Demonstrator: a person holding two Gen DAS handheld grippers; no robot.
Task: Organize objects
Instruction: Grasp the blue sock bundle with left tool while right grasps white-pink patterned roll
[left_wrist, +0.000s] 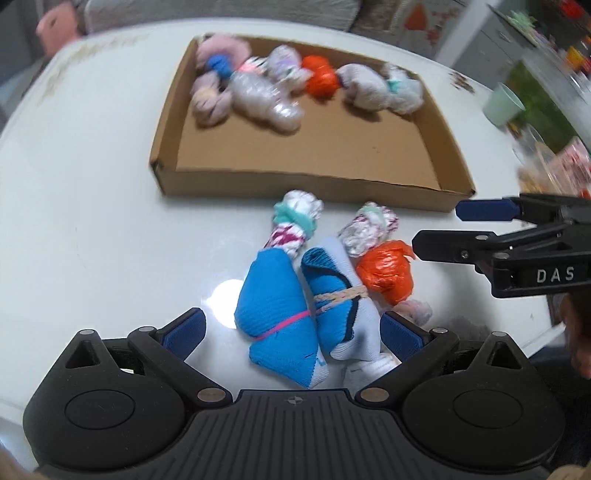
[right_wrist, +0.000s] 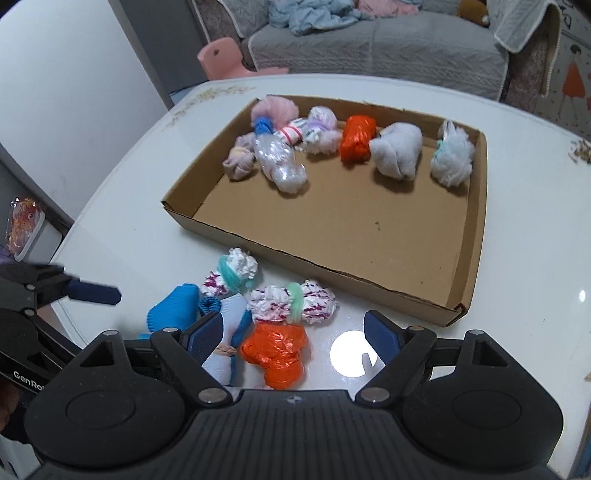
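Location: a cluster of bundles lay on the white table (right_wrist: 122, 206), just in front of the cardboard tray (right_wrist: 476, 229); more bundles sat along the tray's far side.
Left gripper (left_wrist: 291, 330): jaws spread, straddling the blue sock roll (left_wrist: 275, 314) and the blue-and-white roll (left_wrist: 341, 314); pads not pressing.
Right gripper (right_wrist: 293, 332): jaws spread around the orange bag bundle (right_wrist: 275, 354), no squeeze visible.
Handling: judged light, soft, compressible; the orange plastic likely slippery.
Grasp point: across the middle, near the tie bands.
Orientation: both sock rolls' long axes pointed toward the tray, slightly tilted.
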